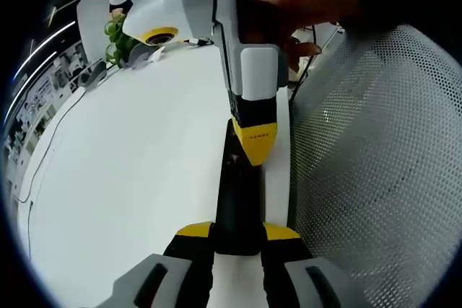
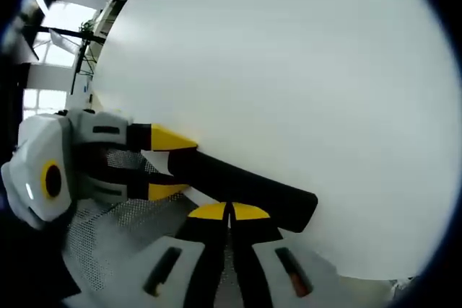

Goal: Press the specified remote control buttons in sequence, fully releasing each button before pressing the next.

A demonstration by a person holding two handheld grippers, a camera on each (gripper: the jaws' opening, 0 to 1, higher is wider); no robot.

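A long black remote [image 1: 237, 192] points away from me over the white table [image 1: 130, 171]. My left gripper [image 1: 238, 233] is shut on its near end, one yellow tip on each side. My right gripper [image 1: 254, 148], held by a hand [image 1: 296, 1], comes down from above and rests its yellow tip on the remote's far part. In the right gripper view the remote [image 2: 245, 182] lies slantwise just beyond my right gripper [image 2: 229, 212], whose yellow tips are together. The left gripper [image 2: 167, 165] clamps the remote's left end there. The buttons are hidden.
A grey mesh chair back [image 1: 375, 164] stands close along the table's right edge and appears again as mesh [image 2: 119, 214] under the left gripper. A green plant [image 1: 115, 37] and small items sit at the table's far left corner.
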